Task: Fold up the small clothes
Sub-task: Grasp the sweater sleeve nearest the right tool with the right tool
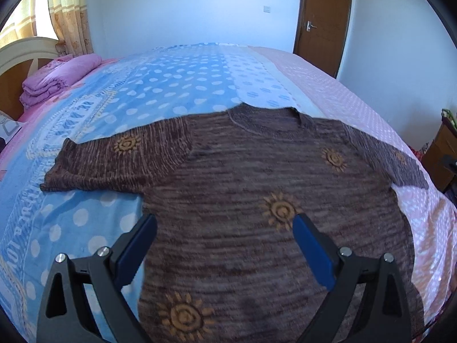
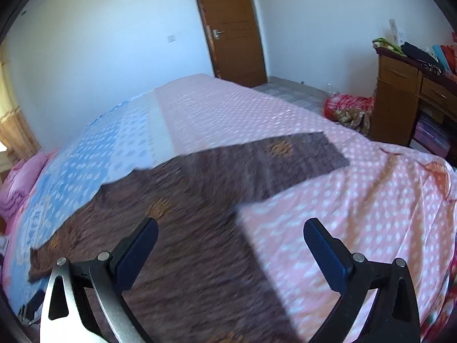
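Observation:
A small brown knitted sweater with orange sun motifs lies flat on the bed, both short sleeves spread out. My left gripper is open and empty, hovering above the sweater's lower body. In the right wrist view the sweater shows blurred, its right sleeve reaching across the pink part of the cover. My right gripper is open and empty above the sweater's right side edge, one finger over the knit, the other over the cover.
The bed cover is blue with white dots on the left and pink with white dots on the right. Folded pink bedding lies at the headboard. A wooden door, a cabinet and a floor bundle stand beyond.

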### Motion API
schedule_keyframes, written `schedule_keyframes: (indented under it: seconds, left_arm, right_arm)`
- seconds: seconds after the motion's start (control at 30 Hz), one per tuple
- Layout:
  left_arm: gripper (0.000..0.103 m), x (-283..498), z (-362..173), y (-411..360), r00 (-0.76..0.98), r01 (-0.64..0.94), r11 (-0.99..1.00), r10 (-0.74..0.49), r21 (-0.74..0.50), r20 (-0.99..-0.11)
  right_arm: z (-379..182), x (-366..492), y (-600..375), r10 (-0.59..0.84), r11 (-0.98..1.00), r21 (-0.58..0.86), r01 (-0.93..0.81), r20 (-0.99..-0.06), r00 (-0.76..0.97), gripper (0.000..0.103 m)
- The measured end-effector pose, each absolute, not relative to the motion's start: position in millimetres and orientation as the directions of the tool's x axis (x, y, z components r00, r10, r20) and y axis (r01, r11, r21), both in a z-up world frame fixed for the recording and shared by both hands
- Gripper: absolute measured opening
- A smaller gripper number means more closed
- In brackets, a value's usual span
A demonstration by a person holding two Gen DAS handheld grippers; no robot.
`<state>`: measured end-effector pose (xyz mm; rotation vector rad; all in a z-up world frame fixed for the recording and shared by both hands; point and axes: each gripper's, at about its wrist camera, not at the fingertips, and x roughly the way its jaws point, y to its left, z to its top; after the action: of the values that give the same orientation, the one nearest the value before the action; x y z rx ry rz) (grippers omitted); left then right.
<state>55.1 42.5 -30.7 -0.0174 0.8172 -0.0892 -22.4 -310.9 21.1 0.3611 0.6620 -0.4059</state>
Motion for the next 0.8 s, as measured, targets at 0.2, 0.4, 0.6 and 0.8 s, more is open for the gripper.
schedule_keyframes:
  seconds: [0.2, 0.4, 0.6, 0.8]
  left_arm:
    - [0.098, 89, -34, 66, 0.737, -0.021, 1.0, 0.024, 0.013, -0.676]
    - [0.098, 109, -64, 94, 0.72, -0.069, 0.997, 0.031, -0.027, -0.693]
    - [0.098, 115, -92, 106, 0.695, -0.102, 0.991, 0.01, -0.085, -0.719]
    - [0.101, 121, -105, 118, 0.649, -0.116, 0.974, -0.076, -0.197, -0.757]
  right_arm:
    - [10, 1, -449, -0.261, 0.69, 0.401, 0.603, -0.64, 0.723, 0.065]
    - [-43, 27, -536, -0.216, 0.572, 0.446, 0.688, -0.728, 0.651, 0.065]
    - [-71, 64, -537, -0.196, 0.64, 0.353, 0.683, -0.784, 0.589, 0.057]
    - [-77, 83, -529, -0.281, 0.694, 0.203, 0.691, -0.807, 0.519, 0.042]
